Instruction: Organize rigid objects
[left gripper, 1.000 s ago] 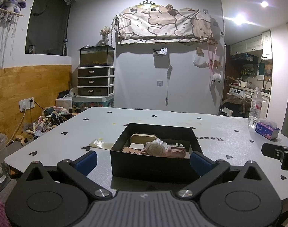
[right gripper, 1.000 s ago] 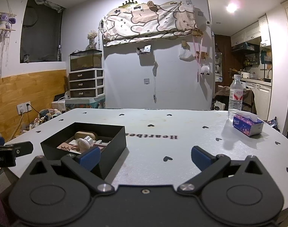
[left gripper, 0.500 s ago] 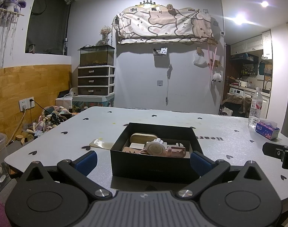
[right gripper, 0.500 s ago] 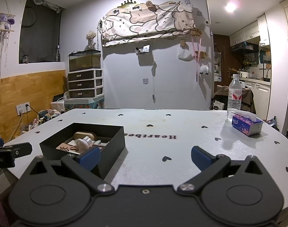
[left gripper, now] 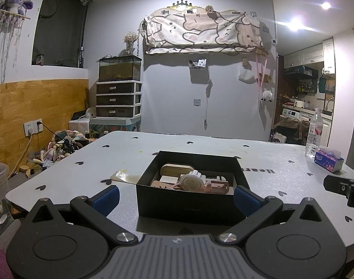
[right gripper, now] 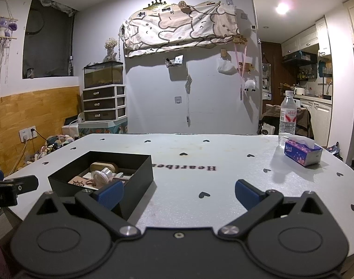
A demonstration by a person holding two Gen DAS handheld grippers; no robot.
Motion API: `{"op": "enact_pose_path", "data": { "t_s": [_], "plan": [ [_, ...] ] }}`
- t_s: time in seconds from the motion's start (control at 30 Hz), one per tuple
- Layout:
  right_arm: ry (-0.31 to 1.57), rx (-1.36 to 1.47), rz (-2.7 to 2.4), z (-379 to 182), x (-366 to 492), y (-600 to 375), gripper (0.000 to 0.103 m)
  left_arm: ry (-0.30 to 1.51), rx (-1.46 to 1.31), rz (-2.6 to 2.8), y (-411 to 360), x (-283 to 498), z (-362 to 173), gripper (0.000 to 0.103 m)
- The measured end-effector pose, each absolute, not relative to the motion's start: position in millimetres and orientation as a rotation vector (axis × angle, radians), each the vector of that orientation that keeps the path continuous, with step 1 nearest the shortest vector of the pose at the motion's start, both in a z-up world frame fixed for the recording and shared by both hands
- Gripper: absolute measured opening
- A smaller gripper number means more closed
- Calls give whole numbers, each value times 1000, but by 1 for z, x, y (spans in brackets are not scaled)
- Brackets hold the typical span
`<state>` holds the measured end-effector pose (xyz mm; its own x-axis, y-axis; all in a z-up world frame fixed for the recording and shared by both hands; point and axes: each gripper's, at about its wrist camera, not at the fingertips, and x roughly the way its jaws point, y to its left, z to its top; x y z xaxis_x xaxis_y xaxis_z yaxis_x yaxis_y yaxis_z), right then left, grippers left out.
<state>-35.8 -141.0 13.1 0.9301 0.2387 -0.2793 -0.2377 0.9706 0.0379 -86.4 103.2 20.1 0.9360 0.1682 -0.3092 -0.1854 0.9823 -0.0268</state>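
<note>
Both jaws spread wide, grasping nothing: left gripper (left gripper: 175, 191), right gripper (right gripper: 179, 190). Small rigid items (left gripper: 191, 181) heaped inside black box (left gripper: 191, 205); 1 pale flat piece (left gripper: 124, 177) outside, beside it. Stage unclear: either sorting out or packing in.

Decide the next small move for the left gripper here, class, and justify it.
Probably ease the left gripper forward and down into the black box. Its jaws are open and empty, the box sits straight ahead, and small objects lie jumbled inside, the round spool nearest.

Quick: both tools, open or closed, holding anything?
Left tool: open, empty, facing the black box.
Right tool: open, empty, over the table.
</note>
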Motion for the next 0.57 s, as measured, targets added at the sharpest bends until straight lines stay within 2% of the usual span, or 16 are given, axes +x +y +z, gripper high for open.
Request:
{"op": "enact_pose_path", "data": {
  "t_s": [0.57],
  "plan": [
    [287, 7, 240, 13, -38, -140, 103, 312, -56, 181, 103, -86, 21, 103]
  ]
}}
